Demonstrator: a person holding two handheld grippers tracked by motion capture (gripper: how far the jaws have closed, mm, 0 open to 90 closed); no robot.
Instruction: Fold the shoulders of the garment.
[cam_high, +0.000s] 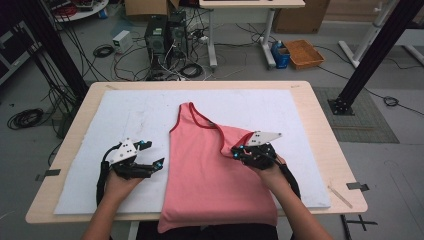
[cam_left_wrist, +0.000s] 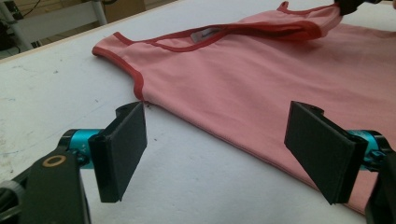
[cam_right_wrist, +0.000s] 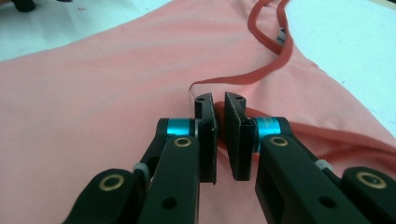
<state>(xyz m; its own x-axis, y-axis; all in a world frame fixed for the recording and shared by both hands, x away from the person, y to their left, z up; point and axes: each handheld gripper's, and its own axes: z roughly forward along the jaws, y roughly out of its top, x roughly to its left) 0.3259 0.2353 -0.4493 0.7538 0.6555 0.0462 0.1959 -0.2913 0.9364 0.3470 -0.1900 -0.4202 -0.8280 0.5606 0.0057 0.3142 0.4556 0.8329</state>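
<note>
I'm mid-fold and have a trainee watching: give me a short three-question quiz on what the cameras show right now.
1. True or false: the left gripper is clamped on the pink tank top.
2. What does the right gripper hold? A) the bottom hem B) a red-trimmed shoulder strap C) the white mat
3. Which end of the top hangs over the table edge nearest the person?

Key
1. False: in the left gripper view its jaws stand wide apart over the white mat, beside the top's side edge.
2. B: in the right gripper view the jaws are closed on the red-trimmed shoulder strap, which is pulled across the chest.
3. The bottom hem.
</note>
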